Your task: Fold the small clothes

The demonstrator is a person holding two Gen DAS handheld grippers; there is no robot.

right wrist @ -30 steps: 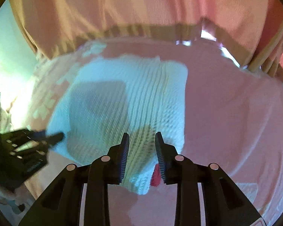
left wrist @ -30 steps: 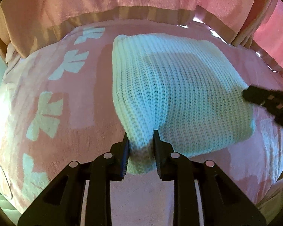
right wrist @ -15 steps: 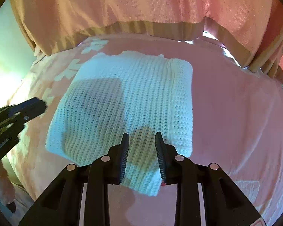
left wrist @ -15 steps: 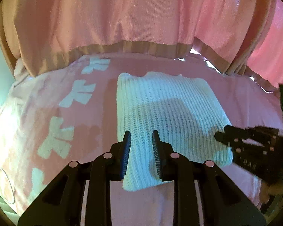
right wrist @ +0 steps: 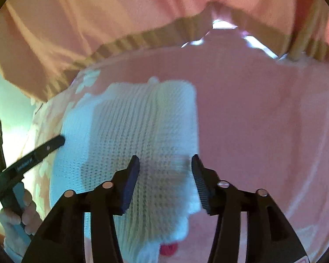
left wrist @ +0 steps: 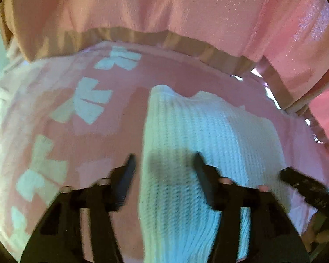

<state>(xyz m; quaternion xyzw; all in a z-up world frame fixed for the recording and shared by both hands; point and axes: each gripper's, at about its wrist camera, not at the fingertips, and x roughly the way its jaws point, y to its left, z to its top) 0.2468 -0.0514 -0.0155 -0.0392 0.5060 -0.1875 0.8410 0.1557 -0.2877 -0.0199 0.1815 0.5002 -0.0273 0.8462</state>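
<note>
A folded white knitted garment (left wrist: 199, 144) lies on the pink cloth with white bow prints (left wrist: 61, 114). My left gripper (left wrist: 164, 164) is open, its jaws wide apart over the garment's near left edge, holding nothing. My right gripper (right wrist: 165, 164) is open too, jaws spread above the garment (right wrist: 133, 131) at its near right part. A small red spot (right wrist: 168, 248) shows at the garment's near edge. The right gripper's finger (left wrist: 304, 184) shows at the right of the left wrist view. The left gripper's finger (right wrist: 39, 151) shows at the left of the right wrist view.
A pink curtain with a tan hem (left wrist: 142, 35) hangs behind the surface, also in the right wrist view (right wrist: 142, 39). The person's hand (right wrist: 17, 214) holds the left gripper's handle. Bright light comes from the left side.
Both grippers have let go of the garment and opened wide. The garment now lies folded flat, and both grippers have come closer over its near edge.
</note>
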